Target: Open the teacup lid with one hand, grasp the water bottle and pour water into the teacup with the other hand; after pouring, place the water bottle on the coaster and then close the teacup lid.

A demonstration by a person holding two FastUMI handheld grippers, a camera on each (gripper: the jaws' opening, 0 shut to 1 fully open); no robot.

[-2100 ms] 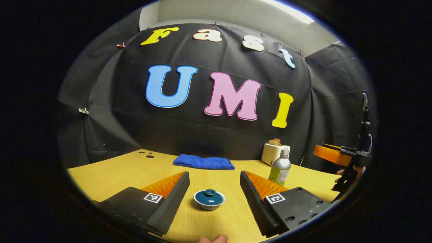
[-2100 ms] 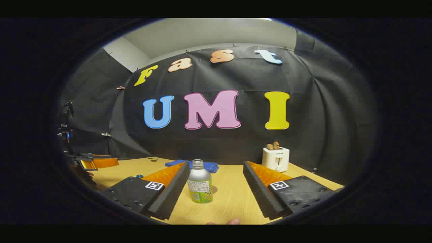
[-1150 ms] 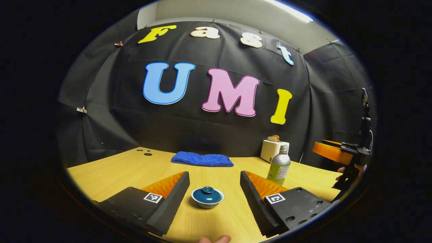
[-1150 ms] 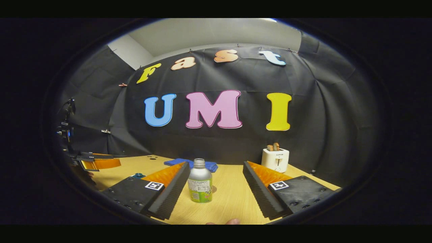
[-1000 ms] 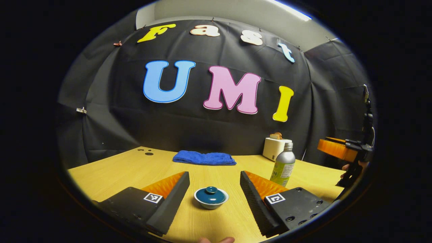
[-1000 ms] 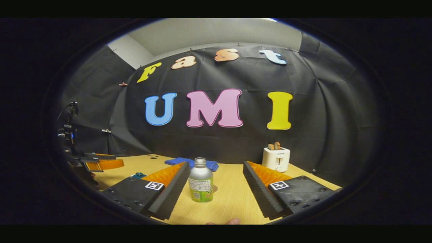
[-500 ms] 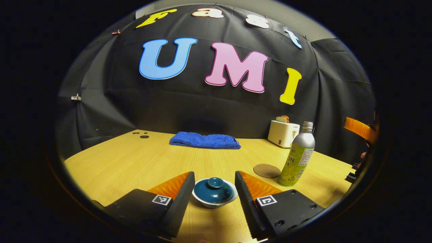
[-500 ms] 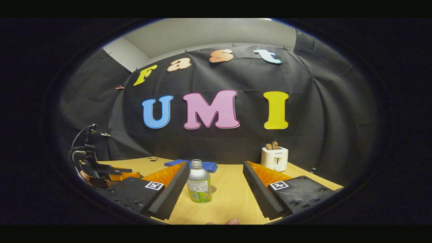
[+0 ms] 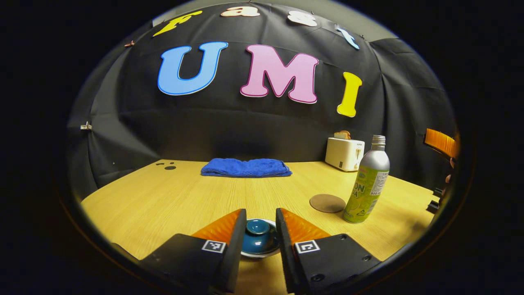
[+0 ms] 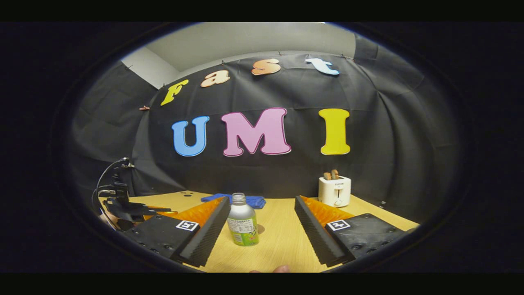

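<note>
Between the two fingers of the left claw [image 9: 258,235]: teacup lid [image 9: 258,226] sitting dead ahead and just below, still on the teacup [image 9: 262,250].

Straddling the lid's small round knob with fingers drawn fairly close, a thin gap visible on each side, gripping nothing yet. Resting low on the desk [image 9: 163,200], by the near edge. Off to that claw's right, standing upright: water bottle [image 9: 367,180], just beside the round coaster [image 9: 327,203]. Facing the water bottle from farther back, the right claw [image 10: 262,233], gaping wide and empty.

Light: bright overhead, table [image 9: 163,196] evenly lit
Shadows: soft, short
Edges: strong fisheye bending
Focus: sharp, right gripper view grainier
</note>
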